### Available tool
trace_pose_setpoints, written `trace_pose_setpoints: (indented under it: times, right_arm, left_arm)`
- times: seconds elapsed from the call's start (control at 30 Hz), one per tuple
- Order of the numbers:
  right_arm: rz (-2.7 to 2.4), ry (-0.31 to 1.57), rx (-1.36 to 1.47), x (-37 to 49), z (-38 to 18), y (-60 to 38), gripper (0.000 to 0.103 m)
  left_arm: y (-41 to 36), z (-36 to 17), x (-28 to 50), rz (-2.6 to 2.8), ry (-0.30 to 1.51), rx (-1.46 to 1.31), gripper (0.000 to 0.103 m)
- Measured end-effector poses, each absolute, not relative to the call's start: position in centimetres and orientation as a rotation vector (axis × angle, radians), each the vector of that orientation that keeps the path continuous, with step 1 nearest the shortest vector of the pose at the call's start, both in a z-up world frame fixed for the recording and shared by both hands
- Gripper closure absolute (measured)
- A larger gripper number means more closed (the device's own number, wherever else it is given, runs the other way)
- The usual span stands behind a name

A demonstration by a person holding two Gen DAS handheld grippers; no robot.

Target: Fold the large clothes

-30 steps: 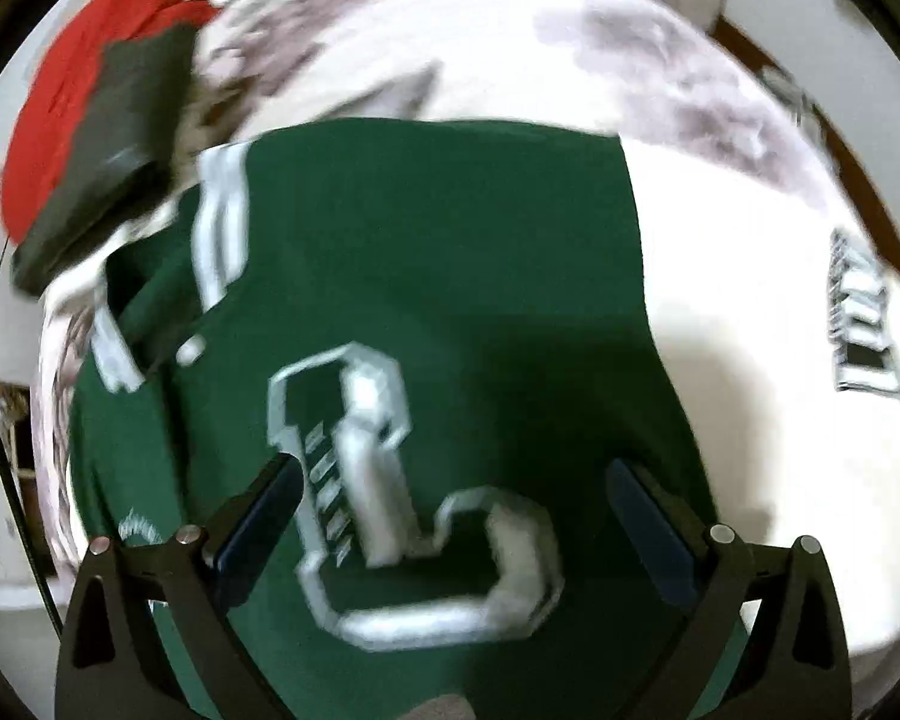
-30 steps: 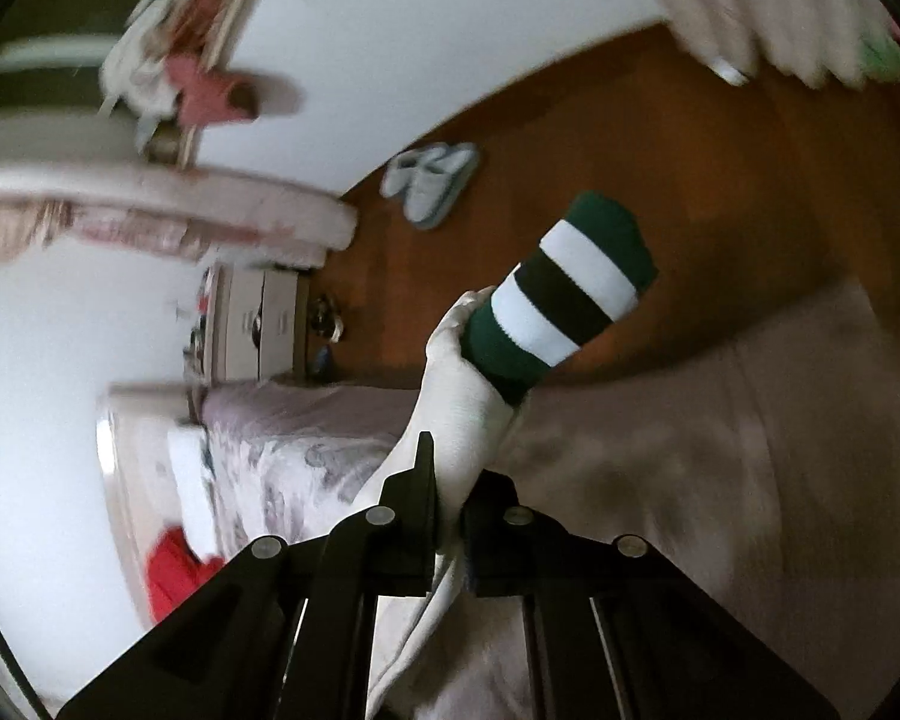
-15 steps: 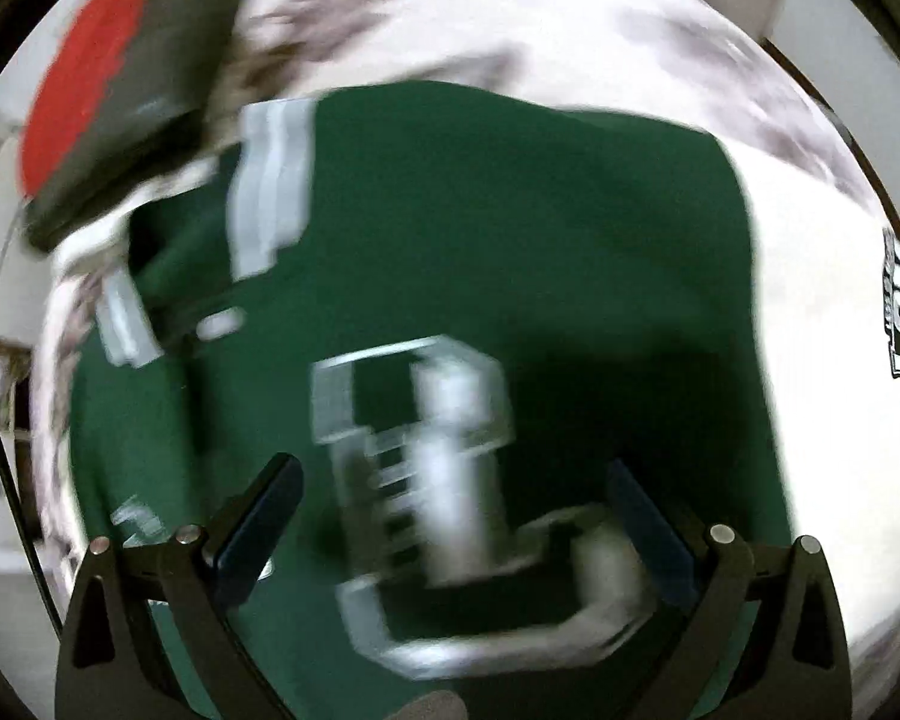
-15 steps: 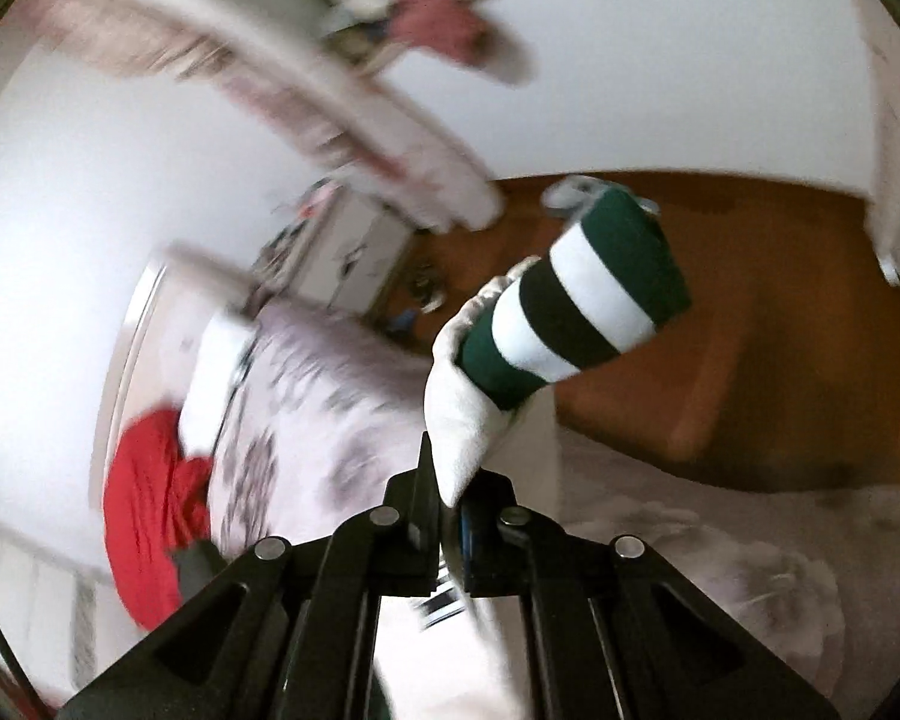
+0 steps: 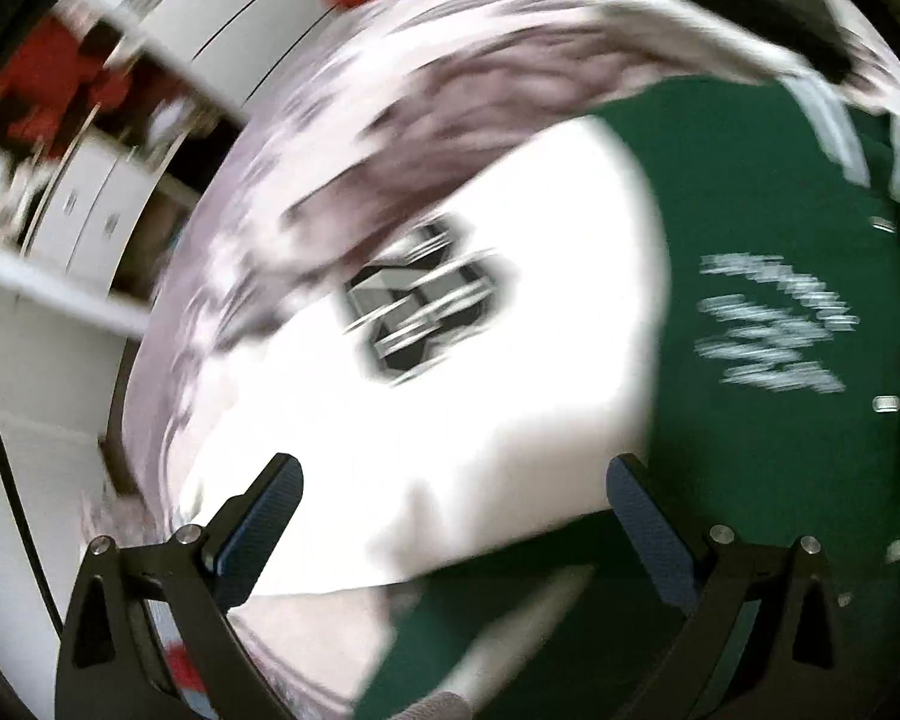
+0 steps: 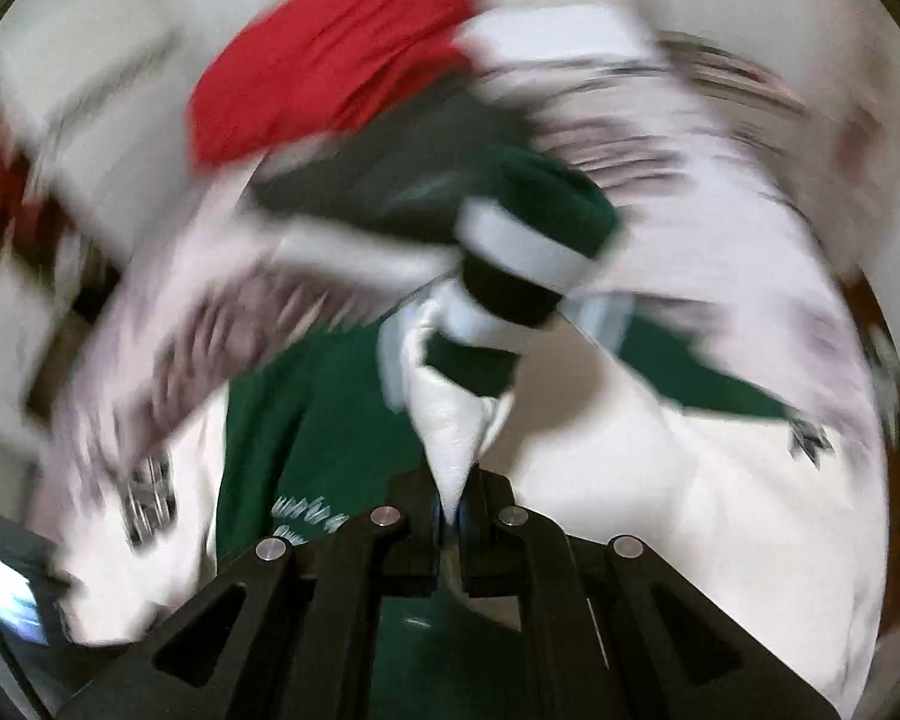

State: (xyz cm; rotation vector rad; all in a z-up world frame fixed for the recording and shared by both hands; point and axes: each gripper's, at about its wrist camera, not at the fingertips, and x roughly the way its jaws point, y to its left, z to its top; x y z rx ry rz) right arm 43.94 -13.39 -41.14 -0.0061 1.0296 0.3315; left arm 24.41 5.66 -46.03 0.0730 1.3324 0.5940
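Note:
A green varsity jacket (image 5: 768,312) with white sleeves lies on the bed. In the left wrist view its white sleeve (image 5: 450,372) with a dark patch lies spread below my left gripper (image 5: 462,498), which is open and empty above it. My right gripper (image 6: 447,516) is shut on the other white sleeve (image 6: 456,420), whose green, white and black striped cuff (image 6: 528,252) sticks up beyond the fingers, over the green body (image 6: 306,408). Both views are blurred by motion.
The bed has a pale floral cover (image 5: 258,252). A red garment (image 6: 324,66) and a dark garment (image 6: 390,162) lie at its far end. White drawers (image 5: 84,216) stand beside the bed at the left.
My right gripper has swung the held sleeve from out over the floor to above the jacket's body. My left gripper has shifted from the chest letter to the white sleeve, still open.

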Motion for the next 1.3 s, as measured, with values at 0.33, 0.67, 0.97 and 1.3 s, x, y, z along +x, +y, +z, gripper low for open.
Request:
trace_pose_setpoints:
  times: [0.33, 0.67, 0.97, 1.3]
  right_arm:
    - [0.484, 1.173, -0.437, 38.1, -54.0, 2.6, 0.089]
    - [0.166, 1.358, 0.177, 31.0, -47.1, -18.6, 0.033]
    - [-0.236, 1.440, 0.160, 27.1, -54.6, -34.1, 0.033]
    - [-0.178, 1.383, 0.094, 23.8, -51.9, -28.4, 0.033]
  left_arm:
    - [14.6, -47.6, 17.5, 0.674, 1.387, -0.047, 0.000]
    - [19.1, -50.3, 10.7, 0.562, 1.527, -0.446, 0.000]
    - [26.7, -55.9, 6.5, 0.490, 1.247, -1.256, 0.002]
    - [34.1, -56.3, 4.5, 0.737, 0.773, -1.459, 0.096]
